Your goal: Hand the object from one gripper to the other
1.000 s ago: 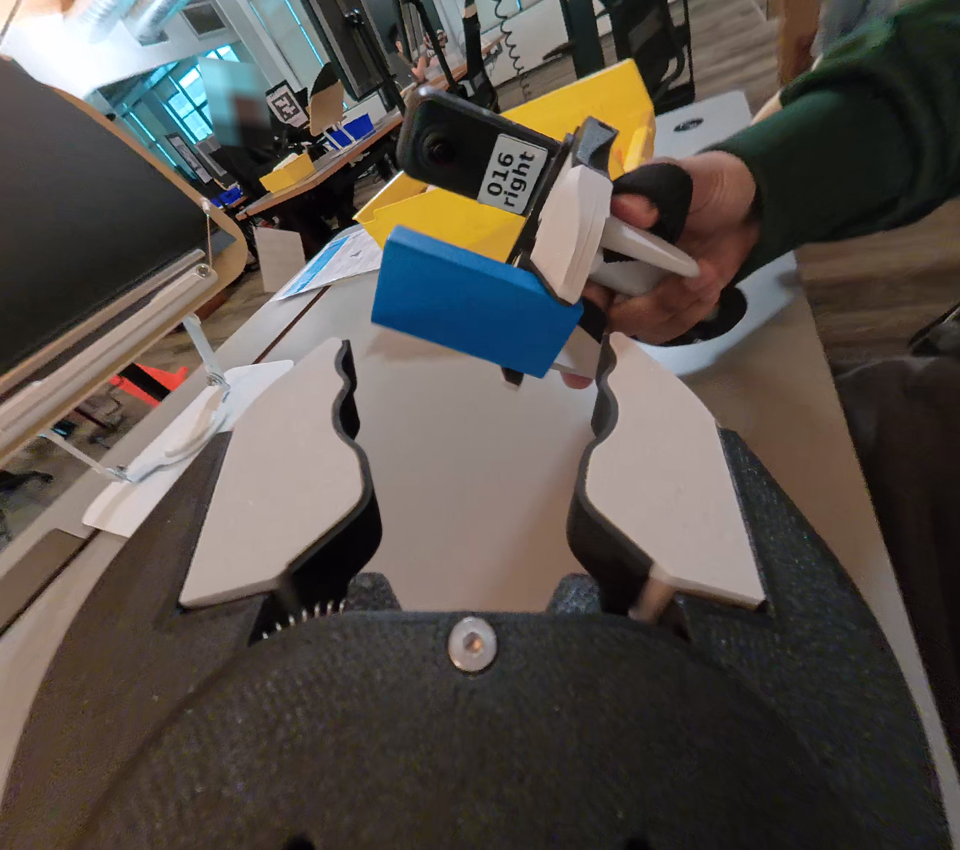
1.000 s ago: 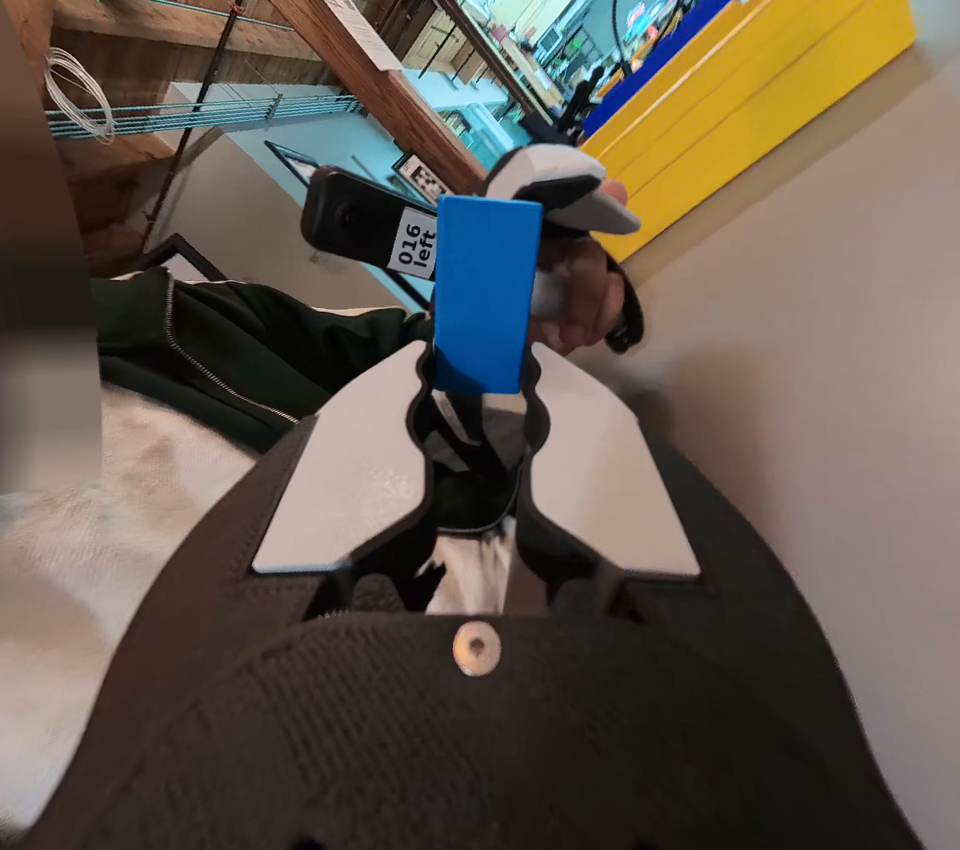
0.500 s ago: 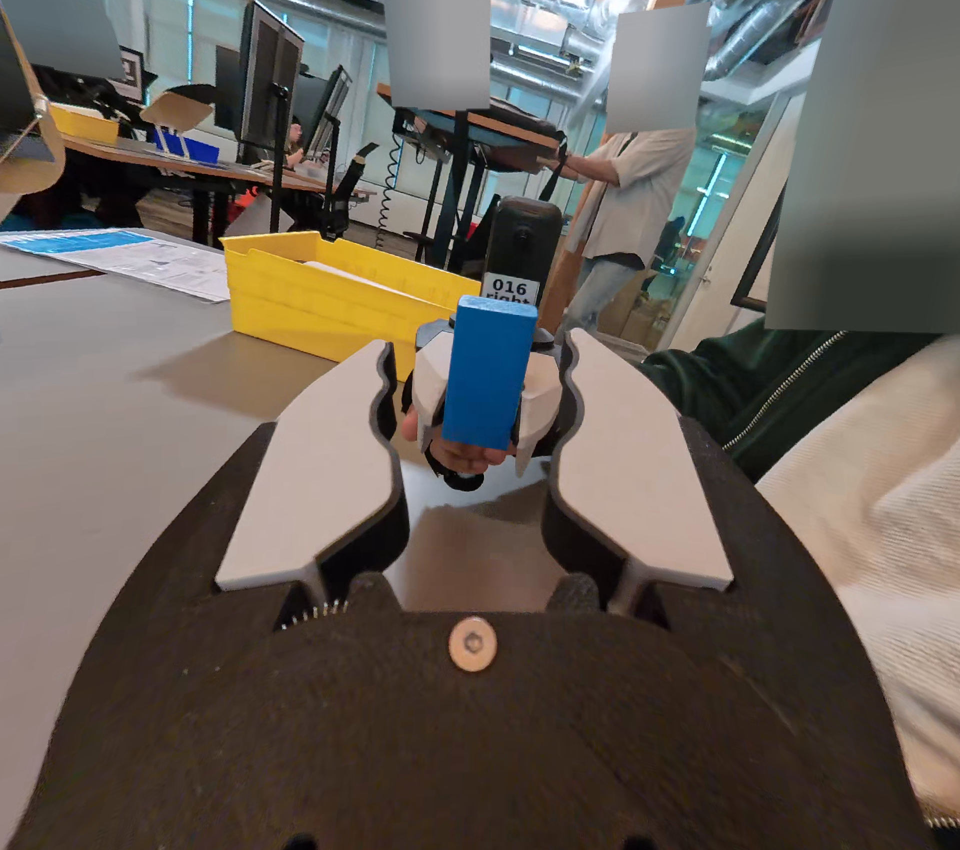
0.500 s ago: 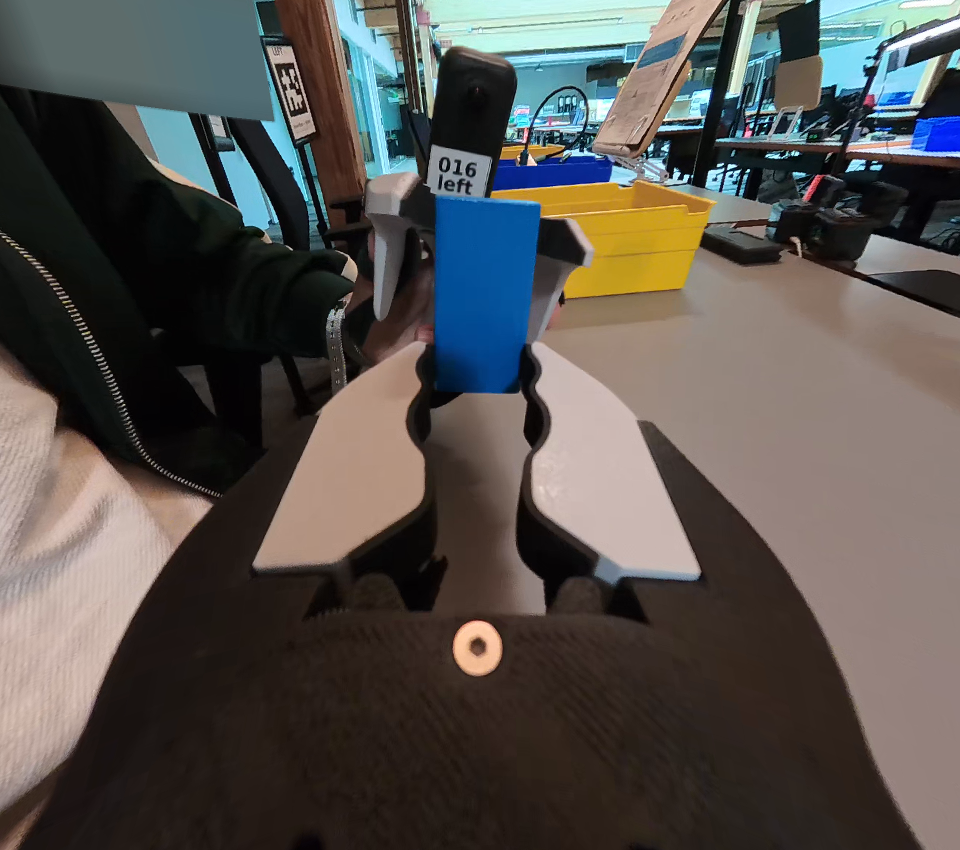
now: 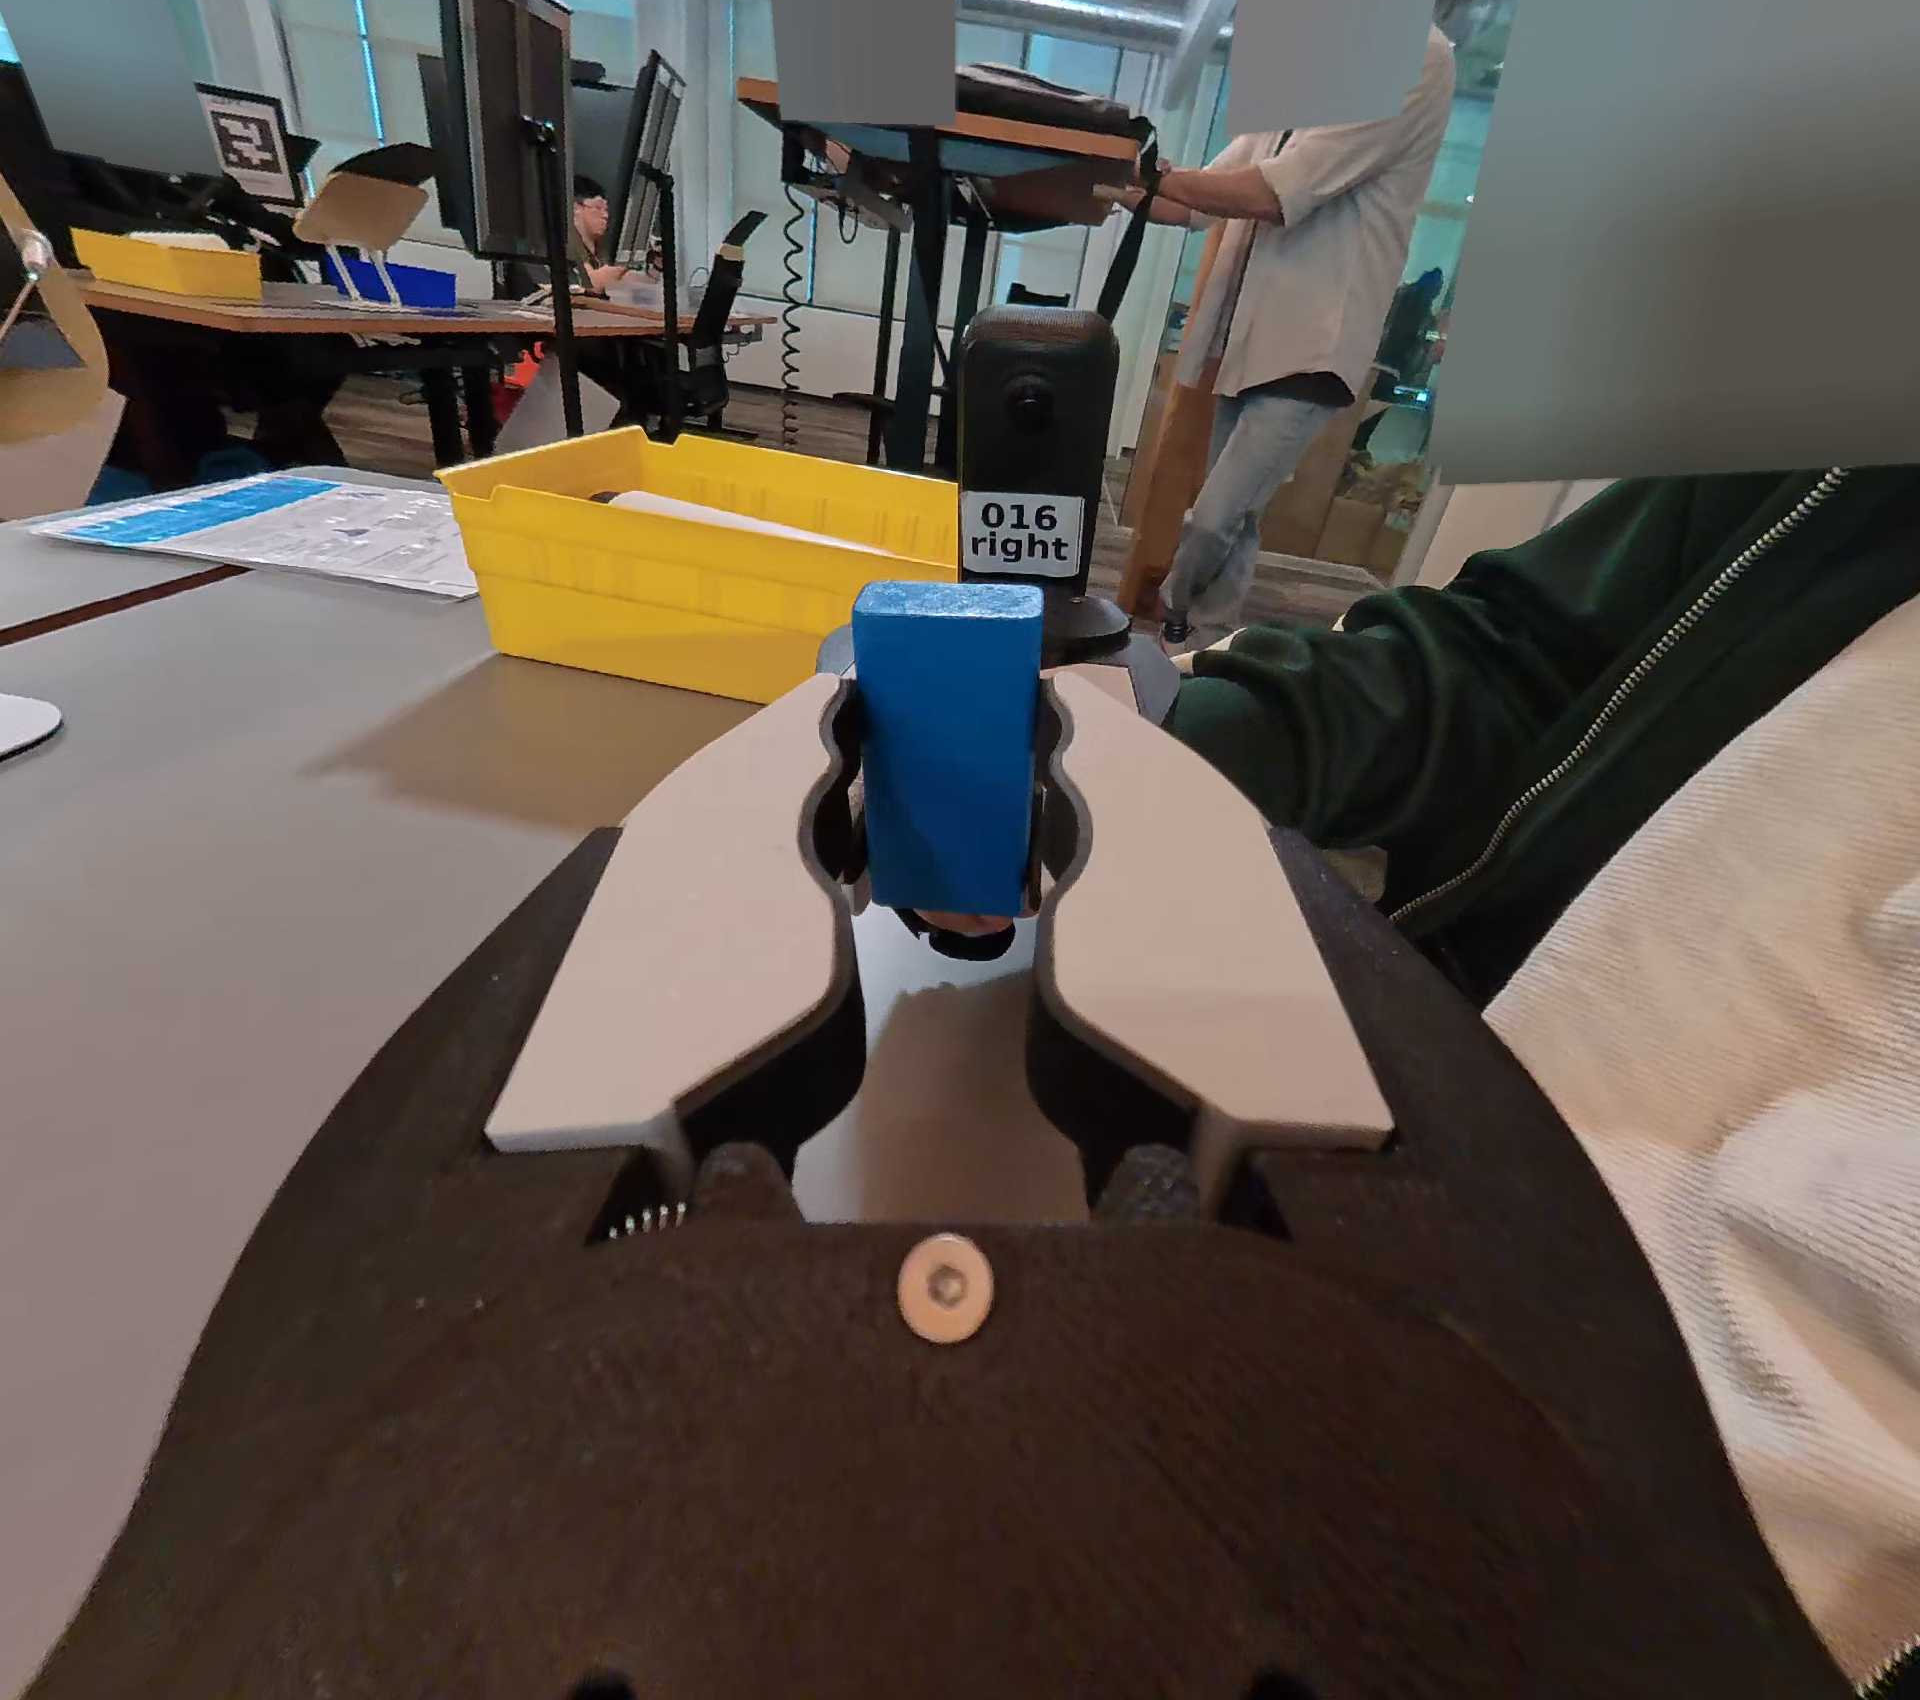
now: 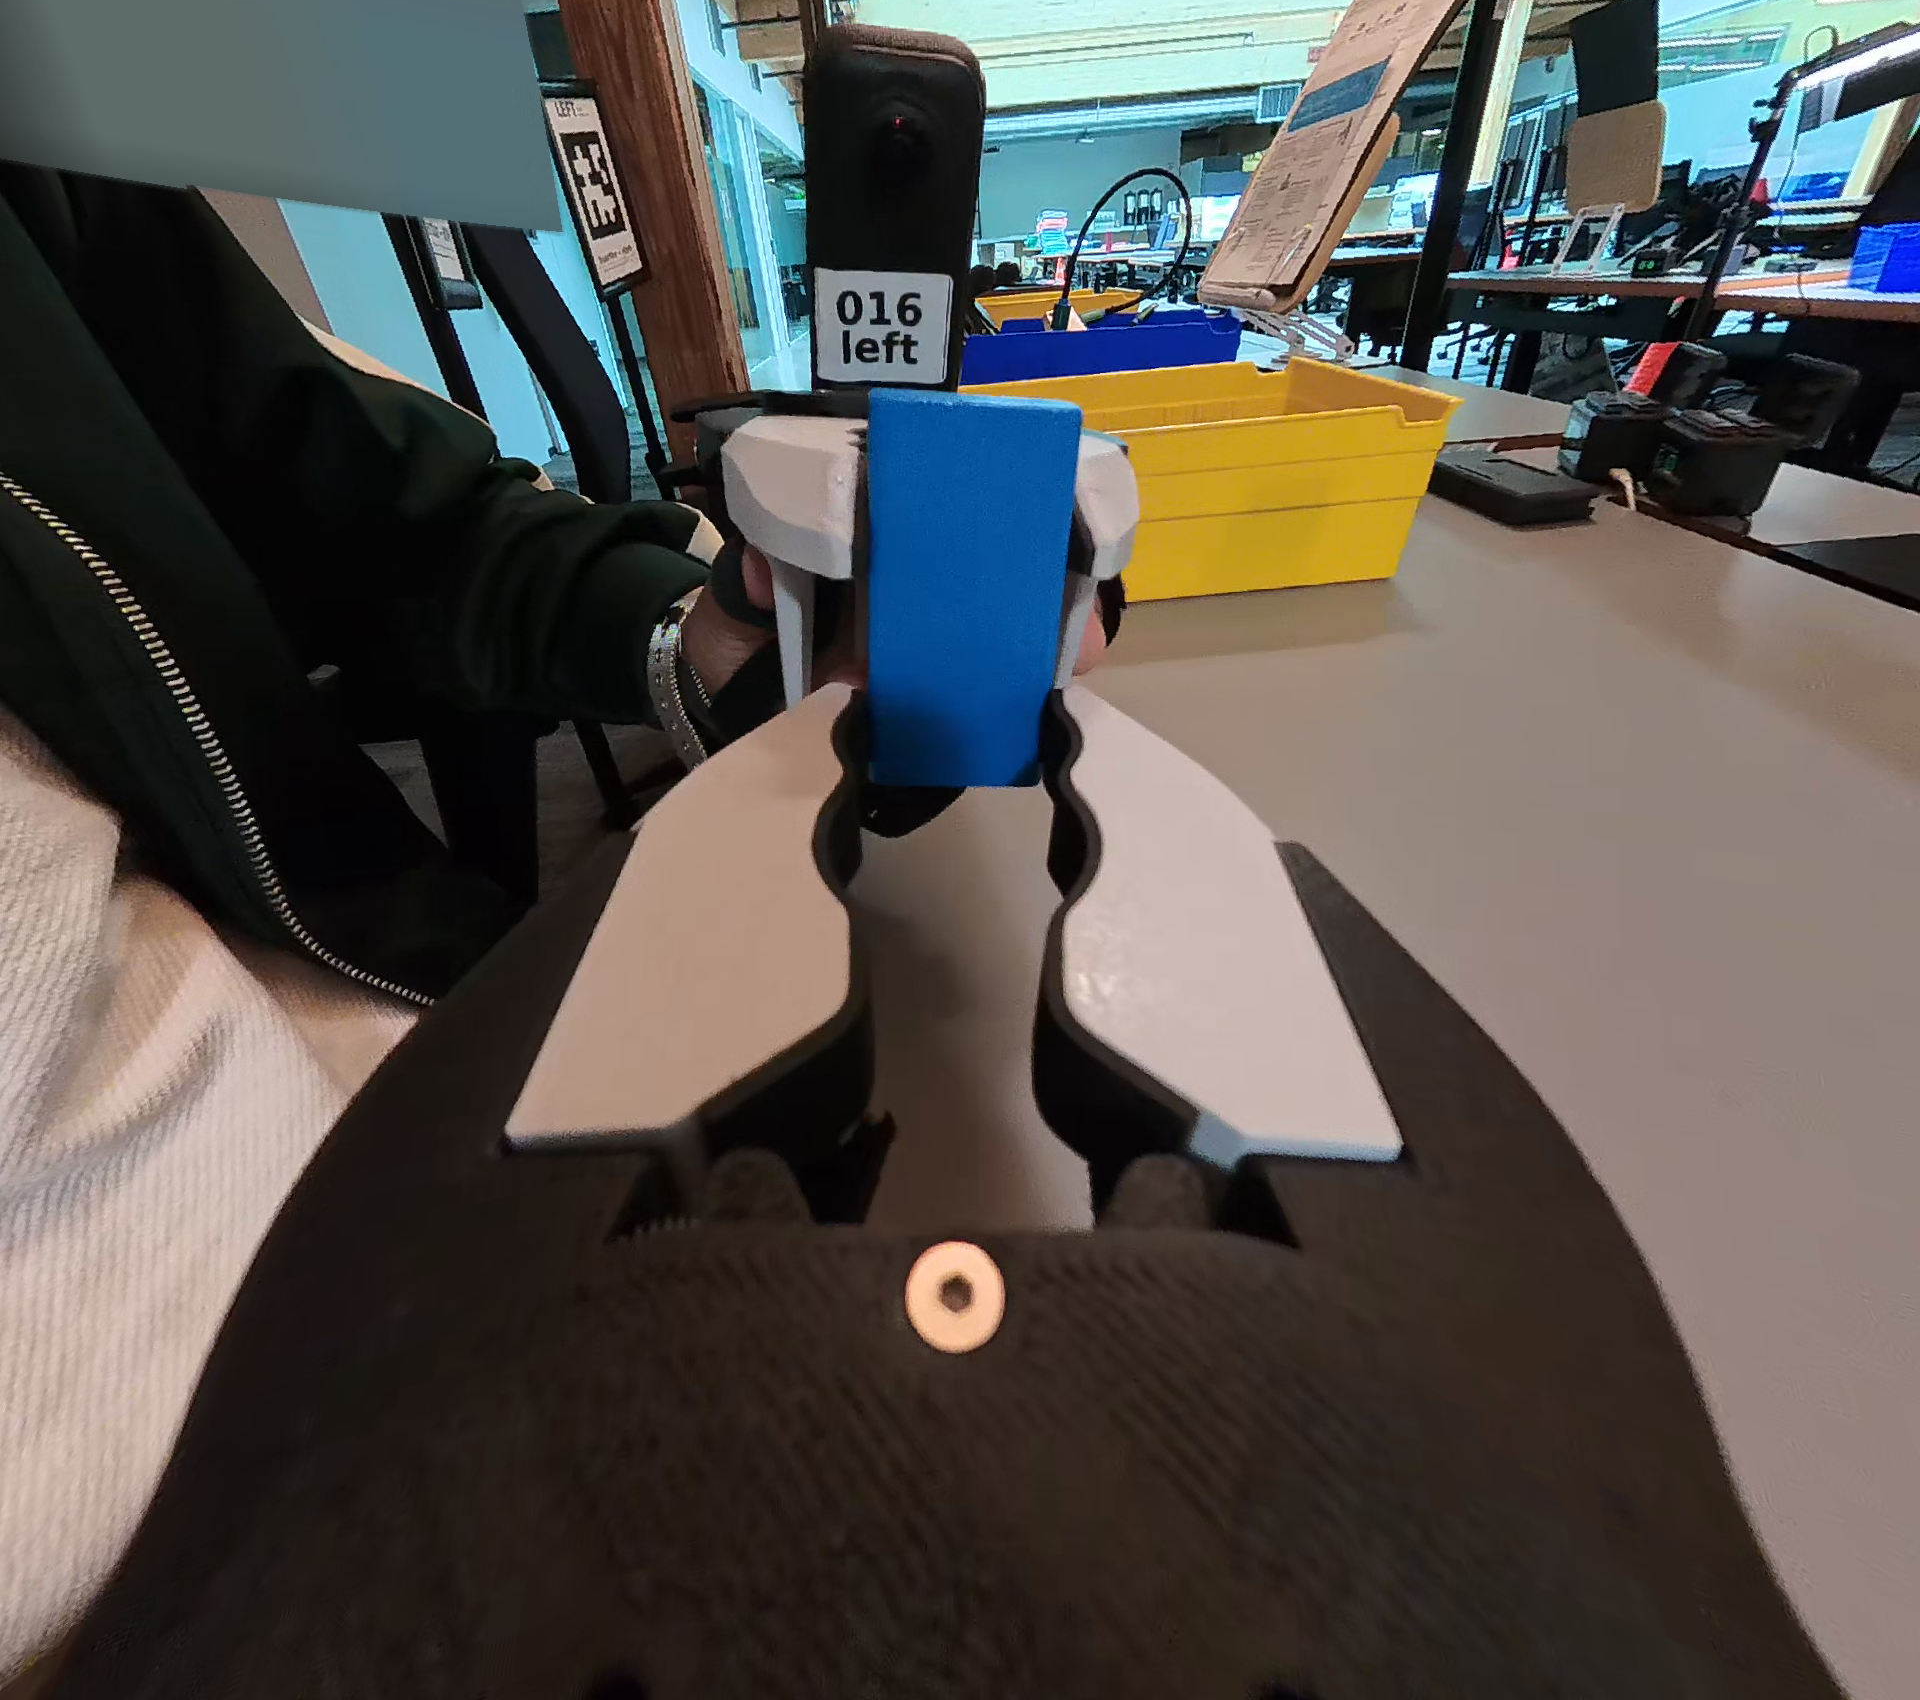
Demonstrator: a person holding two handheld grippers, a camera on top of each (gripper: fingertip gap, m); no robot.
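A grey table (image 5: 260, 819) stretches under both views, with a yellow bin (image 5: 665, 570) standing on it beyond the tools. A person's dark green sleeve (image 5: 1507, 715) reaches in from the side. The left gripper (image 5: 948, 777) and the right gripper (image 6: 954, 746) face each other above the table, each closed narrowly on opposite sides of the upright blue block (image 5: 948, 746), which sits between both pairs of fingertips, clear of the tabletop.
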